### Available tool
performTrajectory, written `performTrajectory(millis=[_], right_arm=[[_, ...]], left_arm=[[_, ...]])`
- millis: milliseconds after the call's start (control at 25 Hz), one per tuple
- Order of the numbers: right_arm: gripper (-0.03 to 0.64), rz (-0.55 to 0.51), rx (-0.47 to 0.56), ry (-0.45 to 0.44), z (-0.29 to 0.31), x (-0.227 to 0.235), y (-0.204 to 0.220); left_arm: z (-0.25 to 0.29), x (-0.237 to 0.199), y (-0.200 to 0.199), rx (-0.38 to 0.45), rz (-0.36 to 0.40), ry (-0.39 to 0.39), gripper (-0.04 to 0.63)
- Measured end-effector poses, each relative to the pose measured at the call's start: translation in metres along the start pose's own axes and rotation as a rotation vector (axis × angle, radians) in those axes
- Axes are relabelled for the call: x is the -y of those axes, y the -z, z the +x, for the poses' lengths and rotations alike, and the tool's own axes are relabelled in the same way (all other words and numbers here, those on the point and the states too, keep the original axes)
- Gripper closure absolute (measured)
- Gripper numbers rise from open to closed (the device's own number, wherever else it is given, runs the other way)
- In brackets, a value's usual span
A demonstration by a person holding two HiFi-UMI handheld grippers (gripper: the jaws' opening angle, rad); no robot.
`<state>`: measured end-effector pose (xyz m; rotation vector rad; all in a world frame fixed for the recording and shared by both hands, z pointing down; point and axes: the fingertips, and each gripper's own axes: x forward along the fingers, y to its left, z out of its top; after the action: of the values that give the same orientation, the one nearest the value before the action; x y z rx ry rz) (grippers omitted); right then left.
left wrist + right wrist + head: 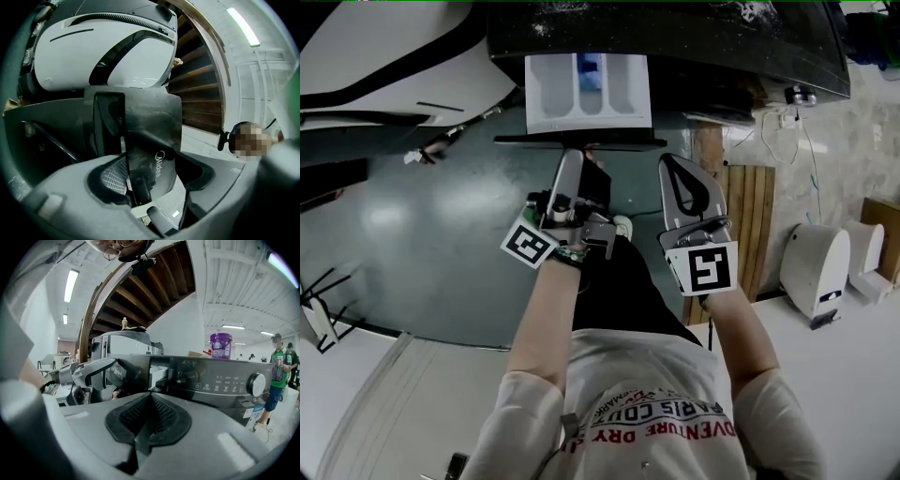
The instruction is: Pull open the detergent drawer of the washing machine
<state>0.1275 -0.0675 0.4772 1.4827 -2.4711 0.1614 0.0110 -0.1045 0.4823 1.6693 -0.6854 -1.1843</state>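
Person wears a white short-sleeved T-shirt with red lettering across the front and a dark lower garment. A green-and-dark band sits at the left wrist.

The left tongs have a grey moulded body and long tapering arms. At the rear is a white cube with black square marker, with dark fittings and a silver bracket beside it.

The right tongs are of the same grey build, with a black-edged loop opening along the arm and a matching marker cube.

Black ribbed pads sit in grey shells.
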Motion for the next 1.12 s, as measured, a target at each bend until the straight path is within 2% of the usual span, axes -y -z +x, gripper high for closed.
performTrajectory(millis=[280, 640, 760, 960, 1120], right_arm=[[0.615, -0.005, 0.017, -0.001, -0.03, -0.009, -0.002], [0.615, 0.005, 0.023, 0.004, -0.052, -0.013, 0.002], [0.615, -0.023, 0.012, 0.006, -0.057, -0.009, 0.008], [0.615, 0.011, 0.017, 0.015, -0.058, -0.011, 0.005], [0.615, -0.013, 0.012, 0.017, -0.066, -0.015, 0.006]], left_arm=[[-0.033, 0.015, 0.011, 0.004, -0.004, -0.001, 0.281], [-0.036, 0.015, 0.011, 0.023, 0.01, 0.0, 0.282], [-0.035, 0.015, 0.011, 0.025, 0.009, -0.002, 0.281], [-0.04, 0.007, 0.012, 0.032, 0.017, -0.084, 0.245], [-0.043, 0.002, 0.015, 0.029, 0.016, -0.161, 0.229]])
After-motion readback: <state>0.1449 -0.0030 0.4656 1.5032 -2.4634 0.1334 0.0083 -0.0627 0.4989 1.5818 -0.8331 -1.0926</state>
